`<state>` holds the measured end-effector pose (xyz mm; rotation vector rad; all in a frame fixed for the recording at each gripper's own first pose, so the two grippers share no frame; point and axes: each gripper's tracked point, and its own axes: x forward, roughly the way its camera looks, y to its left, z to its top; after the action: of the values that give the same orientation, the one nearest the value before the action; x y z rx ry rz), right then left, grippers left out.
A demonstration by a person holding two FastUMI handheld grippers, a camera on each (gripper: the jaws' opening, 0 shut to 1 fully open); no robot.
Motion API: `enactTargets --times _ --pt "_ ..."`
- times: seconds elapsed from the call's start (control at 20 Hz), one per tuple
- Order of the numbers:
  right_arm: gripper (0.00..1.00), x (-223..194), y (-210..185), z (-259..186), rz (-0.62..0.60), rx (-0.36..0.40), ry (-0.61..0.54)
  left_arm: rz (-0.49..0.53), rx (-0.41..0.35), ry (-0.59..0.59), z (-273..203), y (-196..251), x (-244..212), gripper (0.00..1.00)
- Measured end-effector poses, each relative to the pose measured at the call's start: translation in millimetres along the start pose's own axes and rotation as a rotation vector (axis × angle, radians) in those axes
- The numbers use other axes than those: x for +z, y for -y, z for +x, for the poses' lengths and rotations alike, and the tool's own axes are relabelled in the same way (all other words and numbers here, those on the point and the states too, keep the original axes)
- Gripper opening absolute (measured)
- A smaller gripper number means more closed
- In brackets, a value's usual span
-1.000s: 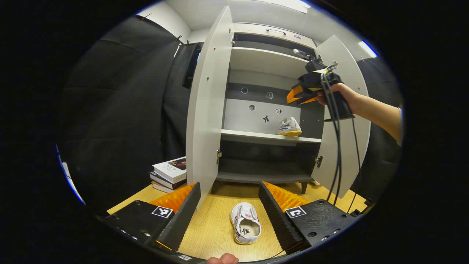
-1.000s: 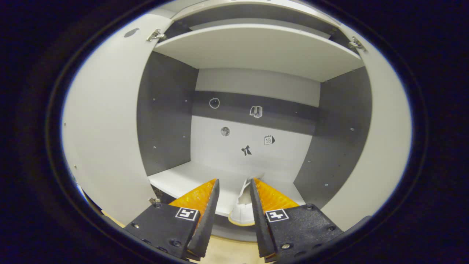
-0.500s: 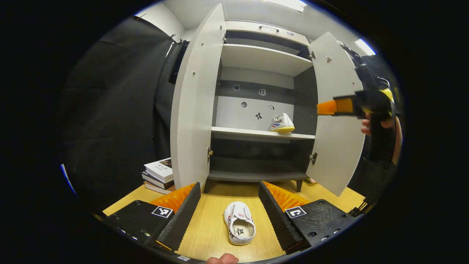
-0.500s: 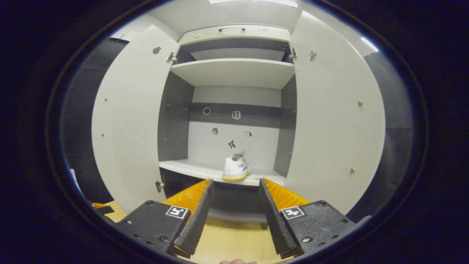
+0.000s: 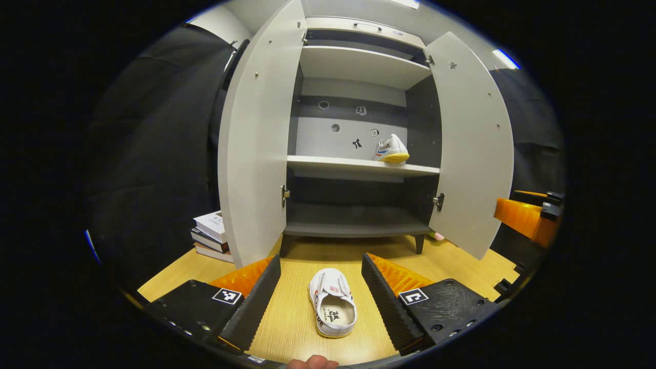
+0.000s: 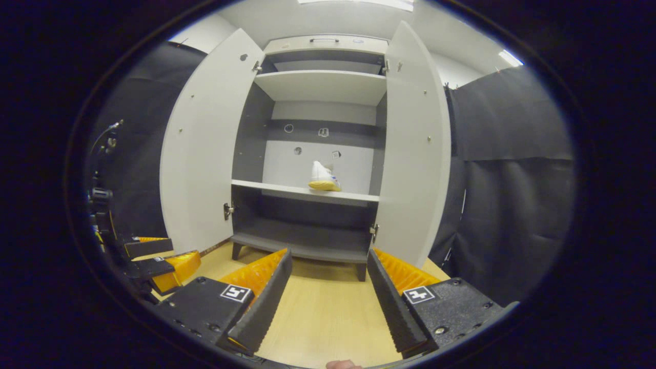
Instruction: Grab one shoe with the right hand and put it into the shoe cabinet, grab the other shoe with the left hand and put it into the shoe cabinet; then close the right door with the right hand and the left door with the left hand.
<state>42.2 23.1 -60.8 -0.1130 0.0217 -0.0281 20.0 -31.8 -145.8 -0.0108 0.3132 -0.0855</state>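
Observation:
A white shoe (image 5: 332, 302) lies on the wooden floor (image 5: 302, 256), opening up, toe toward the cabinet. My left gripper (image 5: 320, 287) hovers open around it, fingers apart on either side and not touching. The other white shoe (image 5: 391, 149) with a yellow sole stands on the right of the cabinet's middle shelf (image 5: 333, 165); in the right gripper view this shoe (image 6: 322, 179) sits far ahead on the middle shelf (image 6: 277, 187). My right gripper (image 6: 328, 279) is open and empty, low over the floor, well back from the cabinet (image 6: 323, 154). Both cabinet doors, left door (image 5: 253, 133) and right door (image 5: 471, 143), stand wide open.
A stack of books (image 5: 210, 236) lies on the floor left of the cabinet. Black cloth walls close in on both sides. The right gripper (image 5: 528, 218) shows at the right edge of the left gripper view; the left gripper (image 6: 154, 261) shows low left in the right gripper view.
My right gripper has pulled back and down from the shelf, leaving the shoe there, and opened wider. My left gripper has edged forward around the floor shoe.

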Motion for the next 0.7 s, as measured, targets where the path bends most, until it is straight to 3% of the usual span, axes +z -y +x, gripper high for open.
enactTargets --times 0.15,0.25,0.3,0.4,0.55,0.7 --pt "0.95 -10 11 -15 0.023 -0.034 -0.013 0.019 -0.031 -0.109 11 1 -41 0.96" --pt "0.94 -16 14 -24 0.046 -0.018 -0.035 0.022 -0.057 -0.212 18 3 -74 0.96" --pt "0.97 -18 17 -27 0.058 -0.019 -0.038 0.025 -0.062 -0.253 24 2 -88 0.96" --pt "0.94 -21 22 -30 0.064 -0.027 -0.044 0.054 -0.051 -0.321 35 -5 -114 0.96" --pt "0.94 -27 27 -33 0.063 -0.035 -0.052 0.117 -0.024 -0.361 54 -18 -137 0.96" --pt "0.95 -30 33 -31 0.07 -0.046 -0.06 0.101 -0.046 -0.401 76 -19 -155 0.96"
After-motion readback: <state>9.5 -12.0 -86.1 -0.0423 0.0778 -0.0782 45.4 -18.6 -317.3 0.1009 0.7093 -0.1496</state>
